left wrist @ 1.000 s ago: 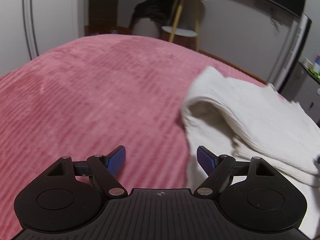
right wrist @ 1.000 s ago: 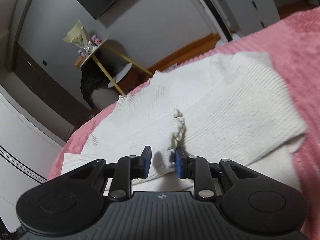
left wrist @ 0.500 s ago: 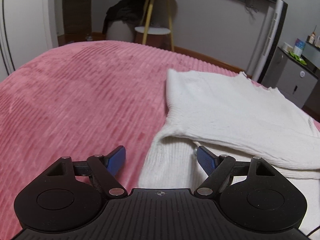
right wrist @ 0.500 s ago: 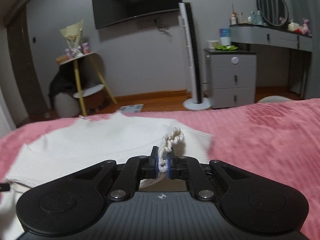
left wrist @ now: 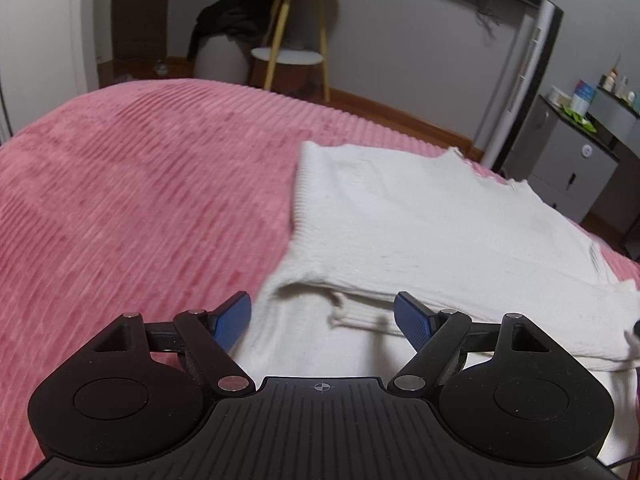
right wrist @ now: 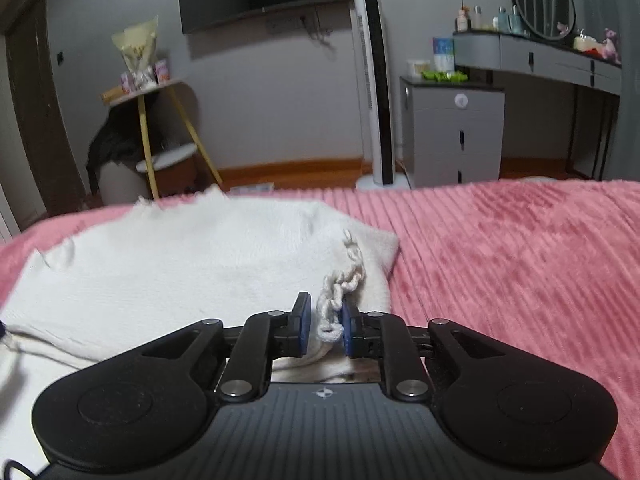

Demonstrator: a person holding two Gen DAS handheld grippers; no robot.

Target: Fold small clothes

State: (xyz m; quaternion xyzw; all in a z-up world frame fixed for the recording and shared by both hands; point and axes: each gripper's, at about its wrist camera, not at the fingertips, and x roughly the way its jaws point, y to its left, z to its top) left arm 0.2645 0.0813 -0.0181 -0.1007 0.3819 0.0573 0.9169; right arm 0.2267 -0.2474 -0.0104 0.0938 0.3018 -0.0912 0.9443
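A small white knit garment [left wrist: 420,224] lies on the pink ribbed bedspread [left wrist: 140,200], its upper layer folded over a lower layer. My left gripper [left wrist: 322,318] is open and empty, its blue fingers straddling the garment's near left edge just above the cloth. In the right wrist view the garment [right wrist: 180,256] spreads to the left. My right gripper [right wrist: 325,322] has its jaws slightly parted around the garment's scalloped lace edge [right wrist: 340,284], which stands between the pads with a small gap on the left side.
The bedspread [right wrist: 520,260] extends wide to the right and left of the garment. Beyond the bed stand a yellow-legged side table [left wrist: 294,40], a tower fan [right wrist: 374,88], a grey drawer unit [right wrist: 452,132] and a dressing table with a mirror.
My right gripper's jaws have parted from a tight pinch on the lace edge, and the folded layer has settled flat. My left gripper has shifted right over the garment's edge, still open.
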